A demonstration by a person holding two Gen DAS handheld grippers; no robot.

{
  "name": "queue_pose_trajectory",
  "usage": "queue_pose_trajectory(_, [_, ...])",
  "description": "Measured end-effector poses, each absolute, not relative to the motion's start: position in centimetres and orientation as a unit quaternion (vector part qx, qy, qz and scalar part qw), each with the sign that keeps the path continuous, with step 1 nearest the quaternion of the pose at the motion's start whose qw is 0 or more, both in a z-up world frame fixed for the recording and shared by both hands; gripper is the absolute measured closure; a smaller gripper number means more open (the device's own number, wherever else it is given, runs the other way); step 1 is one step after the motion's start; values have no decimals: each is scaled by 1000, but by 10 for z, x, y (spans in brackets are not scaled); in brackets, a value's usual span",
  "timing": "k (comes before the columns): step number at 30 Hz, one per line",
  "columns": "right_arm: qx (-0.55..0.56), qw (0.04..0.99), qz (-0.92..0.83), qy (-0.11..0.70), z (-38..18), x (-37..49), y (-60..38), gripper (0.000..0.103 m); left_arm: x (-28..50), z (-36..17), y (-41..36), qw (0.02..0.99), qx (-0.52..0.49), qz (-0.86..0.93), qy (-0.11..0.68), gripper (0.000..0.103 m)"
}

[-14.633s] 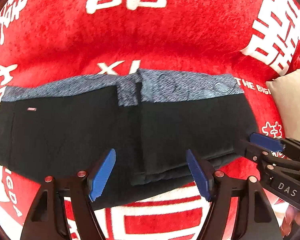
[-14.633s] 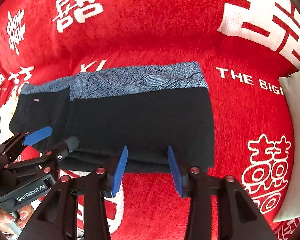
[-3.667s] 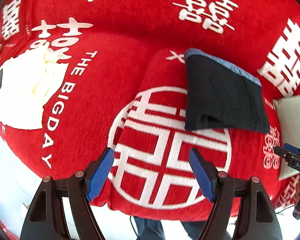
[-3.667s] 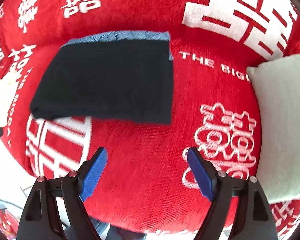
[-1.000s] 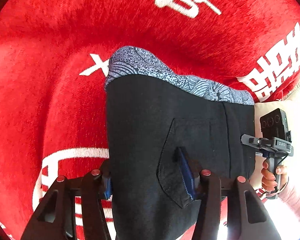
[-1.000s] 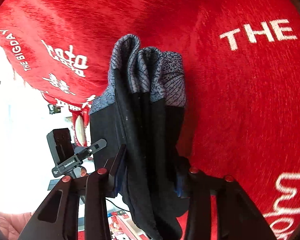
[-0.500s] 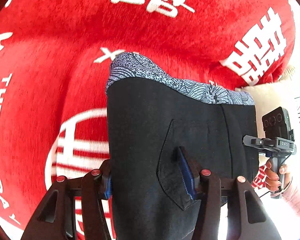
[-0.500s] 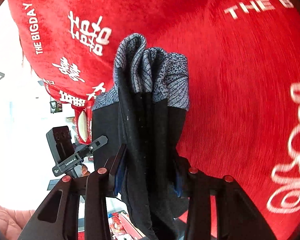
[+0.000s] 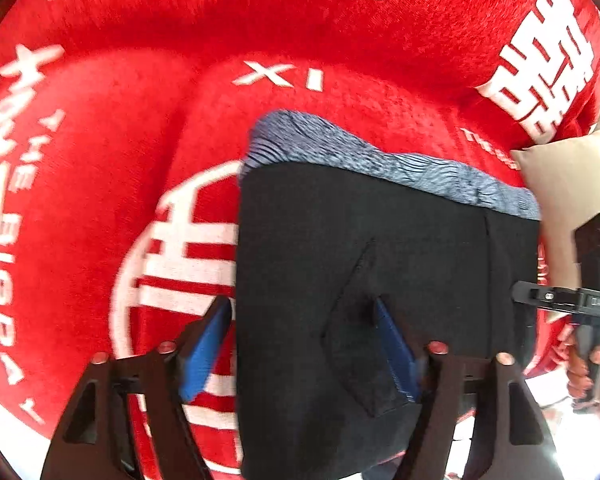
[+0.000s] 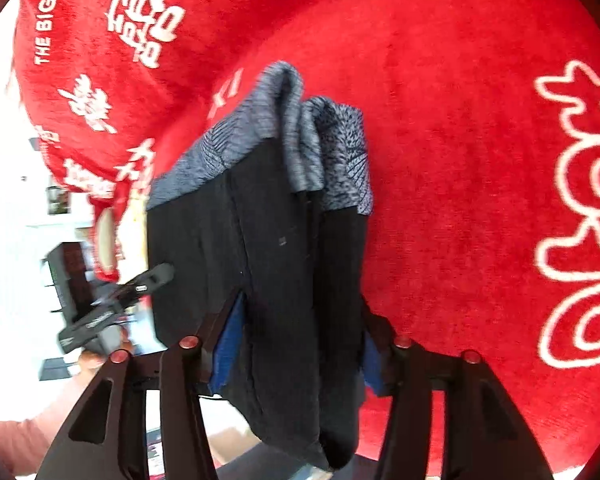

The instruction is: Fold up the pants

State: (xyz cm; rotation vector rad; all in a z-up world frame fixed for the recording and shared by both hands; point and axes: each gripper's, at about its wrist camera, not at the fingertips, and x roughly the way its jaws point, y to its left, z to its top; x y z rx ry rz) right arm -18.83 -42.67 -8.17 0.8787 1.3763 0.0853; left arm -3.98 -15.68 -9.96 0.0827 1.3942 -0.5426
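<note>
The folded pants (image 9: pixel 380 264) hang lifted above the red blanket (image 9: pixel 140 120), a corner at each gripper; the left gripper (image 9: pixel 300 344) has just been opening, its left pad now clear of the cloth's edge, so it reads as released; the right gripper (image 10: pixel 296 356) has also been widening, yet the bunched layers sit between its pads, apparently gripped; likely the bundle is being let down to finish
</note>
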Motion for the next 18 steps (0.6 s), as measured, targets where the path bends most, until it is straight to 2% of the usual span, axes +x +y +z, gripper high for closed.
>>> queue_pose_trajectory(3, [368,692,4,620,-73,-192,-424,41,-46,-88,-162,752,79,-223,615,23])
queue_pose_trajectory(7, [318,690,-55,647,-62,-199,-417,23,-55,-80,-165,760,115,-192,611,23])
queue_pose_trajectory(10, [285,688,-93,661,-52,-203,-414,20,-68,-76,-170,762,149,-181,603,23])
queue_pose_trajectory(13, [223,688,-143,676,-41,-204,-406,16,-79,-73,-170,758,157,-172,610,0])
queue_pose_trajectory(18, [194,689,-163,679,-21,-213,-388,13,-95,-64,-171,751,157,-170,619,0])
